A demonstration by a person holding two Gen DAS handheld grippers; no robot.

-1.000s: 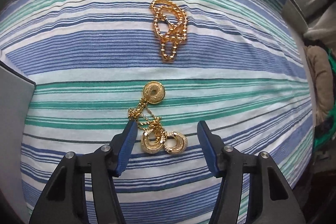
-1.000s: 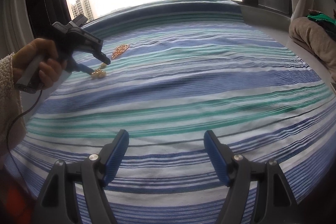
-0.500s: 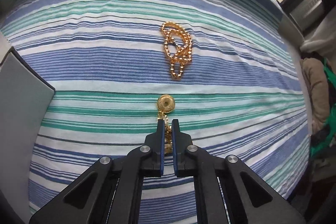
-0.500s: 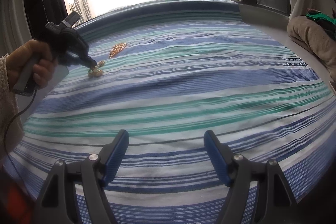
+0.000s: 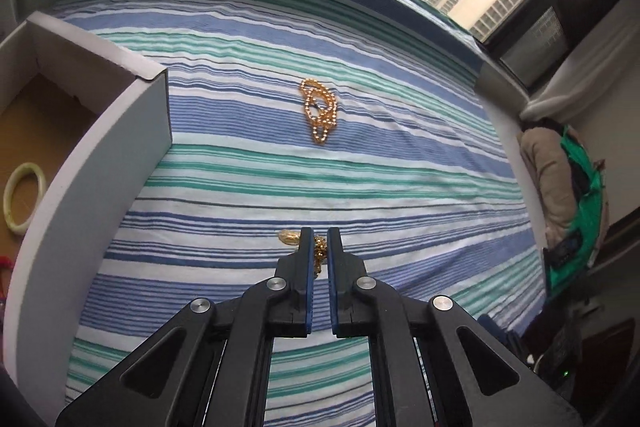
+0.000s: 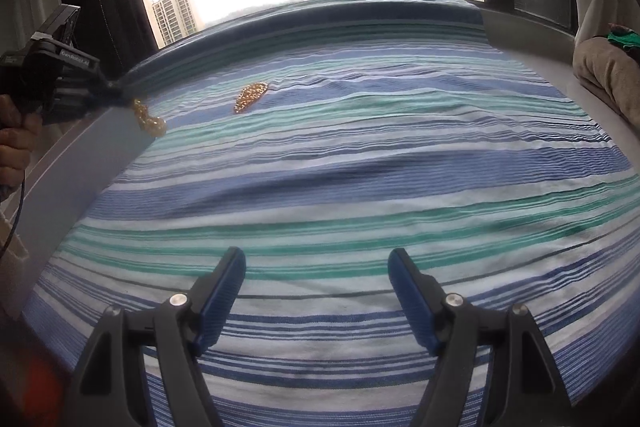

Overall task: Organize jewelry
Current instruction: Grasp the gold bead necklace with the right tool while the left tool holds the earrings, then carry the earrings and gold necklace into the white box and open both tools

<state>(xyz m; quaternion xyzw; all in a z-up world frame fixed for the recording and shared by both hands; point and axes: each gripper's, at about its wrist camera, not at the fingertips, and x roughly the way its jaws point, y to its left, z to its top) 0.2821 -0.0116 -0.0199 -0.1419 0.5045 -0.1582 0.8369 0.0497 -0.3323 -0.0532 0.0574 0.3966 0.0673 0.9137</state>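
Gold pendant chain (image 5: 319, 254) pinched in left gripper (image 5: 319, 241) jaws, right gripper (image 6: 316, 267) jaws wide

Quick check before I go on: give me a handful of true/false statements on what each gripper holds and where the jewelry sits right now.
1. The left gripper is shut on the gold pendant chain. True.
2. The pendant chain lies flat on the striped bedsheet. False: in the right wrist view it hangs from the fingers, clear of the sheet.
3. The right gripper holds the gold bead necklace. False: it is open and empty; the necklace lies on the sheet.
4. A pale green bangle lies inside the white cardboard box. True.
5. The box sits to the right of the bead necklace. False: it is on the left.
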